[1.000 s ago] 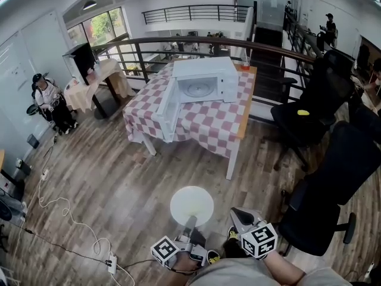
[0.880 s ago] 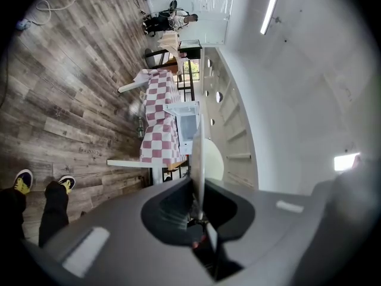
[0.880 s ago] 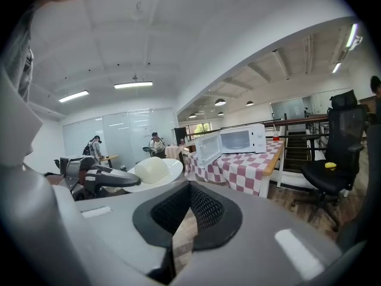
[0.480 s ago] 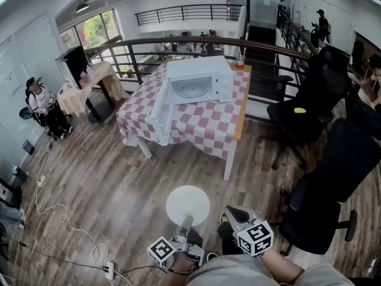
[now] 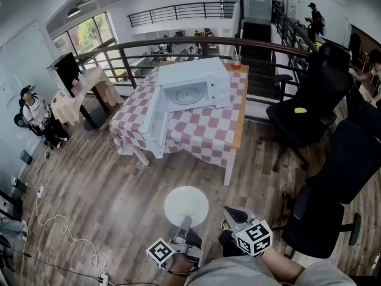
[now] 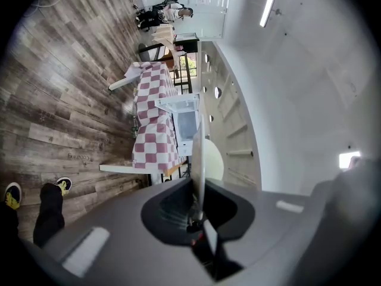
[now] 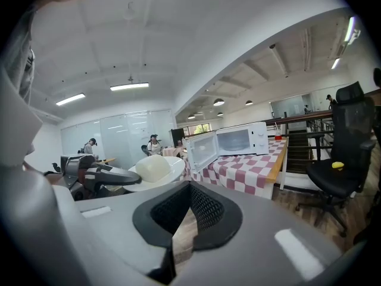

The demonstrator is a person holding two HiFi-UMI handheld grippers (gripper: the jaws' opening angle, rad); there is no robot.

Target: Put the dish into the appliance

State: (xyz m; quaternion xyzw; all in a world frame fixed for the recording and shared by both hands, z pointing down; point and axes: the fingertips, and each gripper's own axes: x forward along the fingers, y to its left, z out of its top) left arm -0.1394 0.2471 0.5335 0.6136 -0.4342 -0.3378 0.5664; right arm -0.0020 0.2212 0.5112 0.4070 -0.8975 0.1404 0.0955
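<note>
A round white dish (image 5: 186,206) hangs over the wooden floor, and my left gripper (image 5: 184,224) is shut on its near rim. In the left gripper view the dish (image 6: 199,157) shows edge-on, pinched between the jaws. The white microwave (image 5: 191,87) stands on the checkered table (image 5: 202,130) ahead, its door (image 5: 153,121) swung wide open to the left. My right gripper (image 5: 232,214) is held low beside the dish, shut and empty. From the right gripper view I see the dish (image 7: 156,170), the left gripper and the open microwave (image 7: 238,139).
Black office chairs (image 5: 309,106) stand right of the table, one with a yellow object (image 5: 302,110) on its seat. A railing (image 5: 178,43) runs behind the table. A cup (image 5: 236,62) sits at the table's far corner. Cables (image 5: 59,219) lie on the floor at left. People are in the background.
The table and microwave have drifted left in the head view as I walk toward them. The dish stays in the left gripper; the right gripper stays shut.
</note>
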